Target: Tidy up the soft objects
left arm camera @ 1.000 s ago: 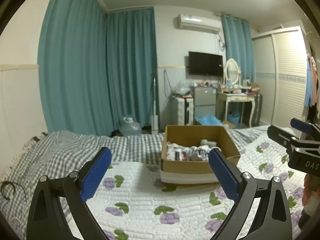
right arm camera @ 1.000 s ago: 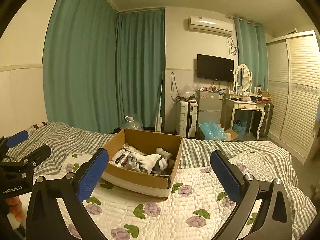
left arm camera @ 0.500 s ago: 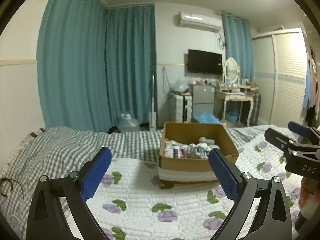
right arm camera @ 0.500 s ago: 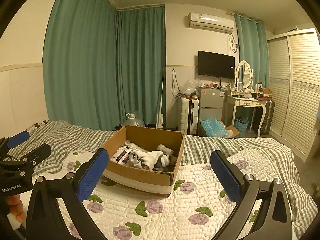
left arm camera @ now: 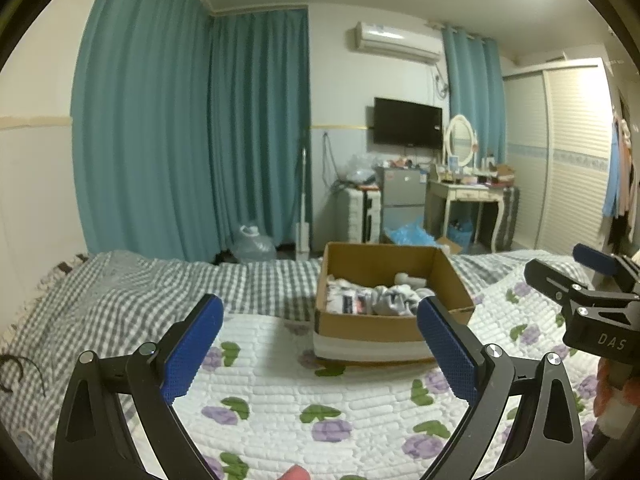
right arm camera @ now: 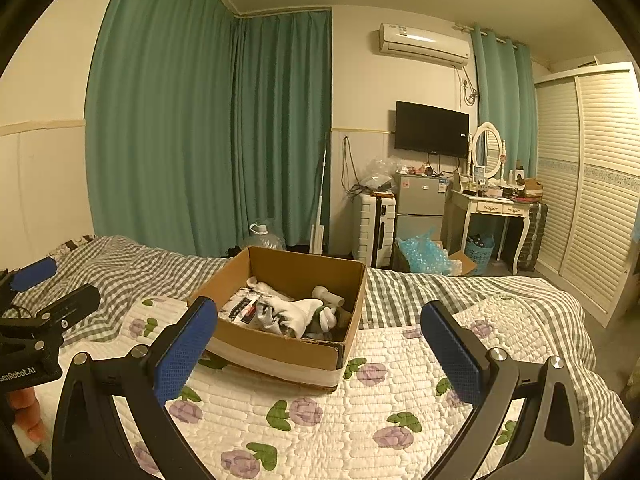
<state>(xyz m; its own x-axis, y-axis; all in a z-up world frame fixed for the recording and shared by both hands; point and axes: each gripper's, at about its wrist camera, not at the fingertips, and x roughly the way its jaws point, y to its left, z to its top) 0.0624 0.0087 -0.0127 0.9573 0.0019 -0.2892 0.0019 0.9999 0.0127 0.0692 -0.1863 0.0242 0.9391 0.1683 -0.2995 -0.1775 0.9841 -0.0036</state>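
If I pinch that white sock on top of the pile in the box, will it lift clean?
Probably floppy: the white sock drapes limply over the pile in the cardboard box, so it should sag from the pinch. It looks light. It overlaps neighbouring socks, so one may drag along.

A home bedroom: quilted bed (right arm camera: 400, 392), teal curtains (right arm camera: 208, 128), wall television (right arm camera: 431, 129), vanity table (right arm camera: 494, 204), louvred wardrobe (right arm camera: 592, 176).

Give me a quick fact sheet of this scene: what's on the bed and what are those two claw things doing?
Setting: bedroom
Surface: bed with floral quilt over a gingham sheet
Container: open cardboard box on the quilt
Contents: jumbled white socks
Left gripper: open, empty, short of the box
Right gripper: open, empty, short of the box
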